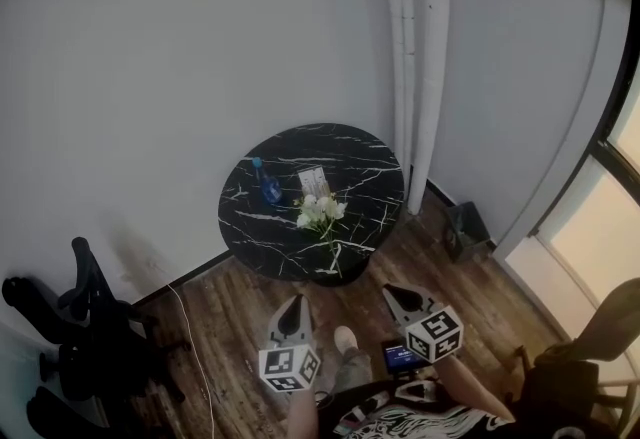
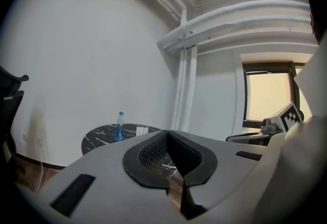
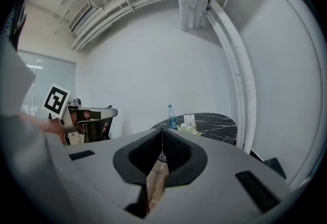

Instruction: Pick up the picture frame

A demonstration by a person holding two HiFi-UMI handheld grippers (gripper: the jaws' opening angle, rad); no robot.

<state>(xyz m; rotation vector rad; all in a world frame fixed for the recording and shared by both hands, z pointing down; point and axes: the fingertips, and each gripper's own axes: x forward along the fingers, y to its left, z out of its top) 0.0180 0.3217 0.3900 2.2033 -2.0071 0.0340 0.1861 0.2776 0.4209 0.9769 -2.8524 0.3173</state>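
Well short of the counter (image 1: 370,167) | picture frame (image 1: 313,180) untouched there; pickup not begun | both my jaws pressed together, empty

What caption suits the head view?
Left gripper and right gripper, shut, face a marble table bearing picture frame, blue bottle, flowers.

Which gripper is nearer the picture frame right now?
Left, narrowly. Both are off the table: the left gripper sits almost straight in front of the picture frame, the right gripper farther to the right.
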